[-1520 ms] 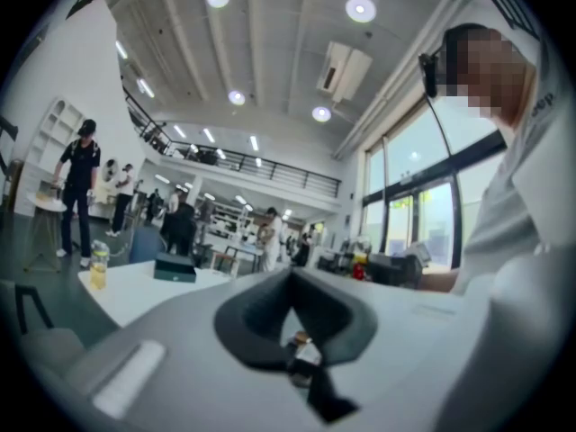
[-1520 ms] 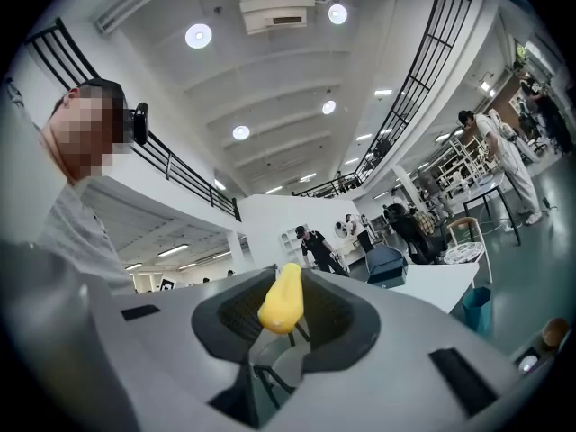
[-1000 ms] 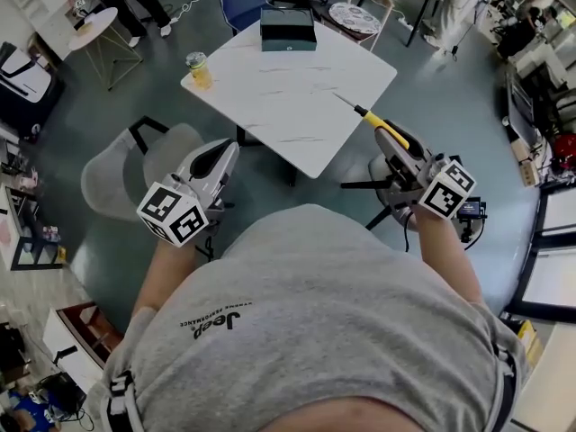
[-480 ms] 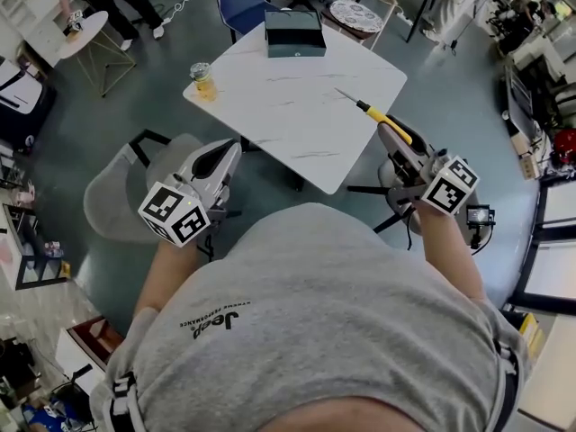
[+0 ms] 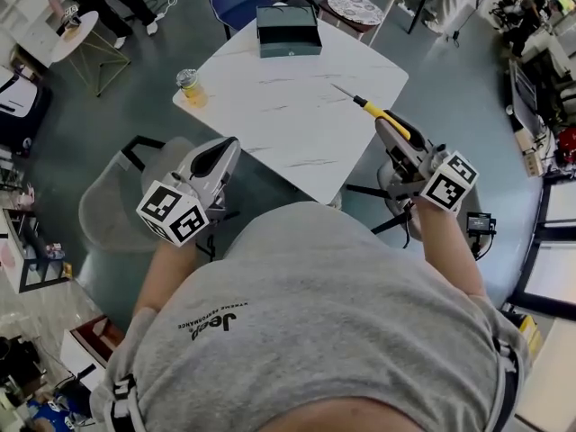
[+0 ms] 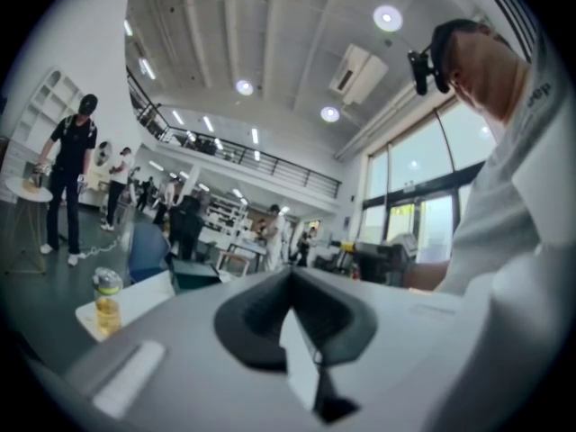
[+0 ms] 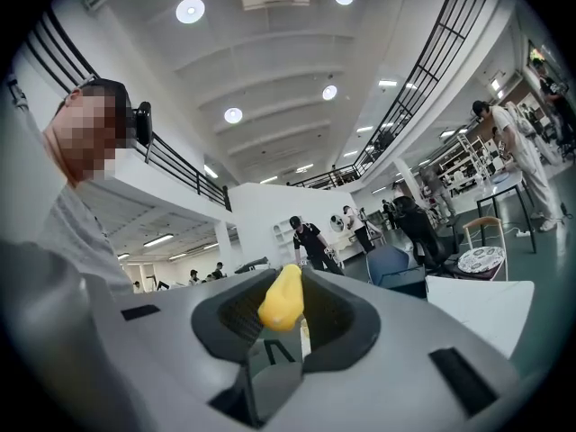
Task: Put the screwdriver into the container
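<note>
Gripping yellow-handled steel screwdriver (image 5: 373,112) in right gripper (image 5: 389,130); left gripper (image 5: 221,151) closed, empty. Held only at handle end: could pivot, miss dark rectangular container (image 5: 288,31).

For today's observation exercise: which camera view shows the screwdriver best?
The head view: the screwdriver, shaft and yellow handle, sticks out of the right gripper. The right gripper view shows only its handle end; the left gripper view, nothing.

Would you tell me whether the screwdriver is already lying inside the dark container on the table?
No, the screwdriver is held in the right gripper, well apart from the container.
</note>
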Motion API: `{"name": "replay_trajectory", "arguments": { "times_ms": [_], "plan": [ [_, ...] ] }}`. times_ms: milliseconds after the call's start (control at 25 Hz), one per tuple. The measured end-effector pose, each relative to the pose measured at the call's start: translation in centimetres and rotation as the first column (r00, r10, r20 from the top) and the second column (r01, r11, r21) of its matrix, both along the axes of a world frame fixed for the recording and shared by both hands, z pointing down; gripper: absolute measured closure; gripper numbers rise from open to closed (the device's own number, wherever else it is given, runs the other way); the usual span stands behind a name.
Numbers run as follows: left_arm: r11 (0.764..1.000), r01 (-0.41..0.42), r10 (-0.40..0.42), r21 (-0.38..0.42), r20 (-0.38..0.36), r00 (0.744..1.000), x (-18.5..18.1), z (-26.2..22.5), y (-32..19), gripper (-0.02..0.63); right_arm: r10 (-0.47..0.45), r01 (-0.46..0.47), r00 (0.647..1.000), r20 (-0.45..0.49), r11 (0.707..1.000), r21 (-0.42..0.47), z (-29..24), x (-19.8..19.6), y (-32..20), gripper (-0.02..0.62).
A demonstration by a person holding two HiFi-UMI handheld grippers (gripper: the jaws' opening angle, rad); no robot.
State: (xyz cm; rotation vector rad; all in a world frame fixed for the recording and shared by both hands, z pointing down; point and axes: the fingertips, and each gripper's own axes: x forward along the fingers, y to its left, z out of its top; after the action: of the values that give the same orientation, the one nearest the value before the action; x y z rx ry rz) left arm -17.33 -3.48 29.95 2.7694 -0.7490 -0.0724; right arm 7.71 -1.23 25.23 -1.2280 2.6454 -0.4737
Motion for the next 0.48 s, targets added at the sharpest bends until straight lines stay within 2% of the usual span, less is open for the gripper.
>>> {"name": "replay_trajectory", "arguments": {
  "times_ms": [240,480],
  "plan": [
    [0.999,0.053,-0.053,-0.01,0.026,0.998,3.6,0.5,-2.7,0.603,-0.075,0.075,0.997,0.028,0.997,-0.007,1.0,2.9,-5.0,0.509],
    [0.988,0.146,-0.144,-0.046,0.041,0.989,7.6,1.1,-6.8,0.603,-0.164,0.165,0.985,0.049,0.986,-0.026,2.2,7.0,-11.5,0.509]
  ]
}}
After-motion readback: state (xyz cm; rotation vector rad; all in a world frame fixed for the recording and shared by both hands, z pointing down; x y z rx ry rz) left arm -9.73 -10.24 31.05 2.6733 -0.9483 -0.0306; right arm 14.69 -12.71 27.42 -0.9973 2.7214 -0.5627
